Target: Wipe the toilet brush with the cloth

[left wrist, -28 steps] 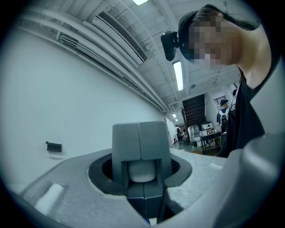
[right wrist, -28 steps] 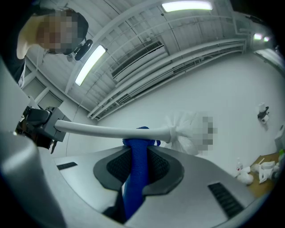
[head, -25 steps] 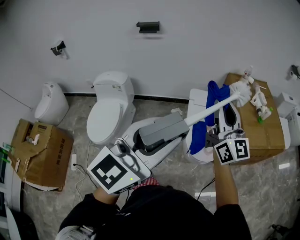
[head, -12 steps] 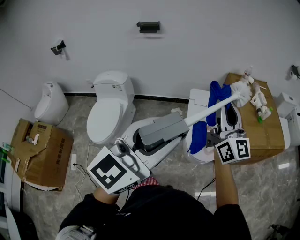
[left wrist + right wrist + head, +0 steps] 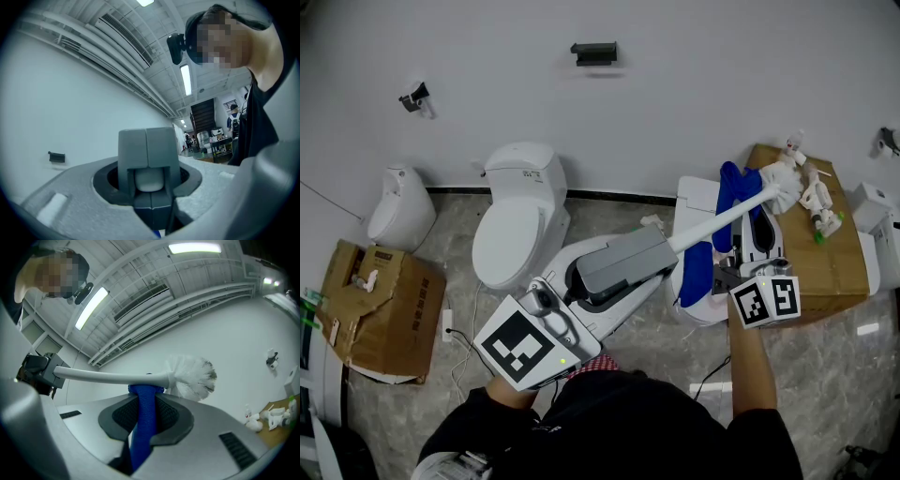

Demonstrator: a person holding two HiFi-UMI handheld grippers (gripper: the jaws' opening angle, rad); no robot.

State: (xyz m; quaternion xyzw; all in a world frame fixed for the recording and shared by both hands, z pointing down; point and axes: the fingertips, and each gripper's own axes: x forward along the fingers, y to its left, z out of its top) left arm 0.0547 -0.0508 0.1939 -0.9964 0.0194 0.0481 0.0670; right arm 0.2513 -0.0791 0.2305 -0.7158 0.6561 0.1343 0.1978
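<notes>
Between left gripper (image 5: 149, 161) jaws, toilet brush (image 5: 724, 219) handle, cloth (image 5: 697, 267) in right gripper (image 5: 146, 417) jaws

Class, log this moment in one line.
left gripper: shut on toilet brush; right gripper: shut on cloth; cloth: against brush shaft

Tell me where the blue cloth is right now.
The blue cloth sits right of centre in the head view, pinched in the right gripper and up against the shaft of the toilet brush, just behind its bristles.
</notes>
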